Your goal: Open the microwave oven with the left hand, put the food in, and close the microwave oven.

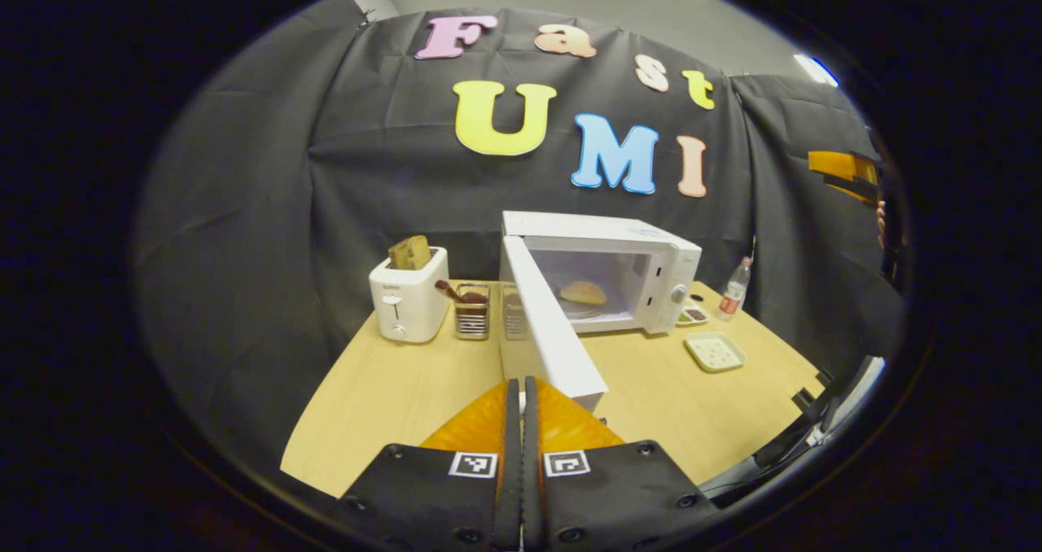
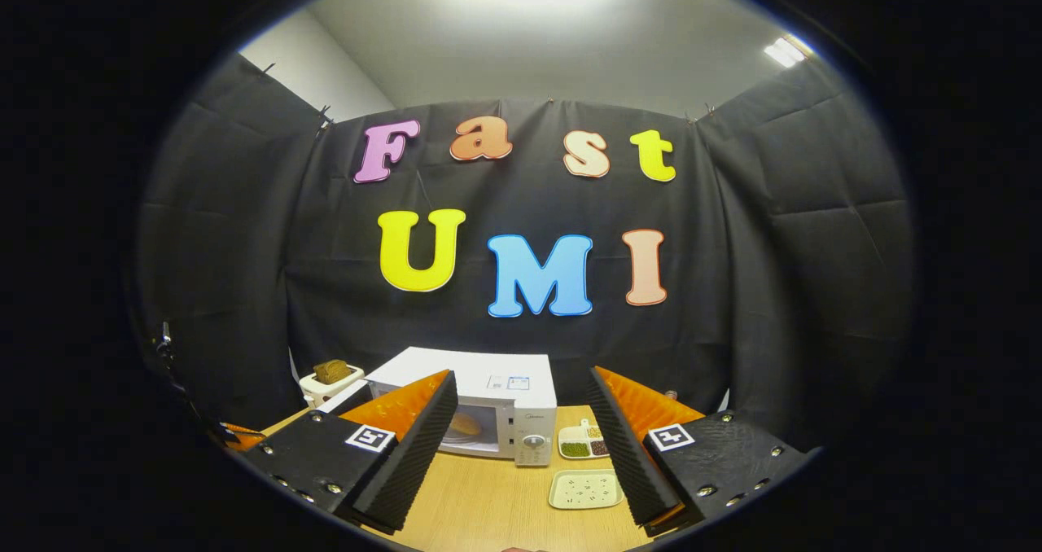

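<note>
White microwave oven (image 1: 606,271) stands on the wooden bench (image 1: 391,397), ahead of the left gripper (image 1: 522,397) and slightly to the right of its jaws. The door (image 1: 549,328) is swung wide open, its free edge reaching toward the jaws and ending just beyond their tips. The jaws of the left gripper are pressed together with nothing between them, a posture suited to pushing the door panel rather than gripping it.

Food: a flat, pale bread-like piece (image 1: 583,292) lies inside the cavity on the turntable plate, so the loading step appears complete and closing the door is judged to be the remaining step.

The right gripper (image 2: 521,446) is held back from the bench with its jaws spread wide apart and empty, consistent with having nothing left to carry. Between its jaws, farther off, the microwave oven front with its control knob (image 2: 533,440) is visible.

Other items:
- Toaster (image 1: 409,301) with bread in its slot, left of the oven
- Two mesh utensil holders (image 1: 473,312) between toaster and door
- Empty square dish (image 1: 715,350) right of the oven
- Divided dish (image 2: 584,440) holding green and brown contents
- Water bottle (image 1: 735,289) beyond the oven's right side

Caution: a push on the door's free edge should follow the hinge arc, since the holders stand near the door
</note>
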{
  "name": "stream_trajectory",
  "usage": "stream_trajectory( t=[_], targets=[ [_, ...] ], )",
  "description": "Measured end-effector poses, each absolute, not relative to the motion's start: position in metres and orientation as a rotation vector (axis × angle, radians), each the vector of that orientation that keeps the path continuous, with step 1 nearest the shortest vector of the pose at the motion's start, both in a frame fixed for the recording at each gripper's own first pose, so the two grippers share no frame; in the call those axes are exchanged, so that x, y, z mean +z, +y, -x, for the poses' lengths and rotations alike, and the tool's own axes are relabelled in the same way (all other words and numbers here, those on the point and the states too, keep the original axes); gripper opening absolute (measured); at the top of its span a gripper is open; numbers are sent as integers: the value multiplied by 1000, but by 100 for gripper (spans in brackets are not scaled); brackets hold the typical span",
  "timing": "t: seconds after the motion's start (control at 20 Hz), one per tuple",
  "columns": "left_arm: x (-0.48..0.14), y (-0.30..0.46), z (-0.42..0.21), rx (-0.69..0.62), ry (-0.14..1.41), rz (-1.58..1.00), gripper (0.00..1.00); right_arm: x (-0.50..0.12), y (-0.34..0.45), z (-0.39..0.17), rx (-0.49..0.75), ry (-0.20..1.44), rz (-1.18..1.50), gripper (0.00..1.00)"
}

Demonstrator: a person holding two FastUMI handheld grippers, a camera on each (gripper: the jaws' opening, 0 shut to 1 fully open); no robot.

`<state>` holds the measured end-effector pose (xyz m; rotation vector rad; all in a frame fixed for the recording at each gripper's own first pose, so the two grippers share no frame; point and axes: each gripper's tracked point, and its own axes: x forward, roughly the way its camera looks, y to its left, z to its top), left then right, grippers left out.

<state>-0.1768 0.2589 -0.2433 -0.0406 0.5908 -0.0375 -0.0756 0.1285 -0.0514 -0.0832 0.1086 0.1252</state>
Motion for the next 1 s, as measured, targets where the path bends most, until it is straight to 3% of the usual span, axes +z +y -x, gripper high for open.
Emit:
stream_trajectory(
  t=[1.0],
  targets=[
    [-271,68,95,-273,651,56,7,-49,40,-1,104,85,46,97]
  ],
)
